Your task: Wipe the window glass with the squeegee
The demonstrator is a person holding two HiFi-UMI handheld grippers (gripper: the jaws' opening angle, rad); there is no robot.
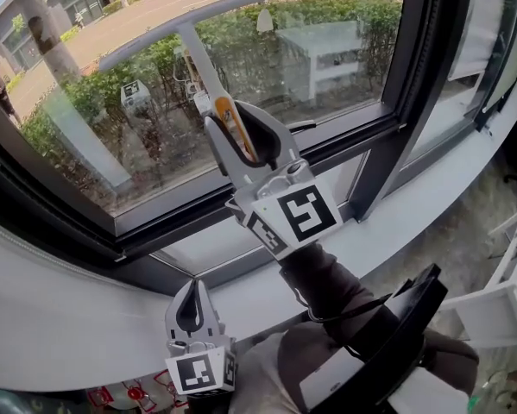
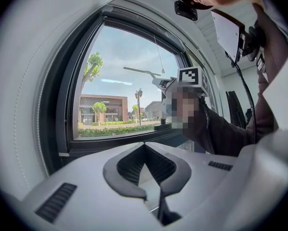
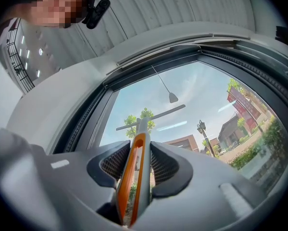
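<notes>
Squeegee (image 1: 198,59) clamped in right tongs (image 1: 239,119), raised at window glass (image 1: 327,59).

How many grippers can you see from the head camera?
2. The right gripper is raised at the window glass, shut on the squeegee; the left gripper sits low over the sill, shut and empty.

Squeegee (image 1: 193,54) reaching up across the window glass (image 1: 103,128), its handle sitting between the jaws of the right gripper (image 1: 232,121) before the pane's lower edge, left gripper (image 1: 193,288) hanging lower and leftward, over the sill (image 1: 68,317).
</notes>
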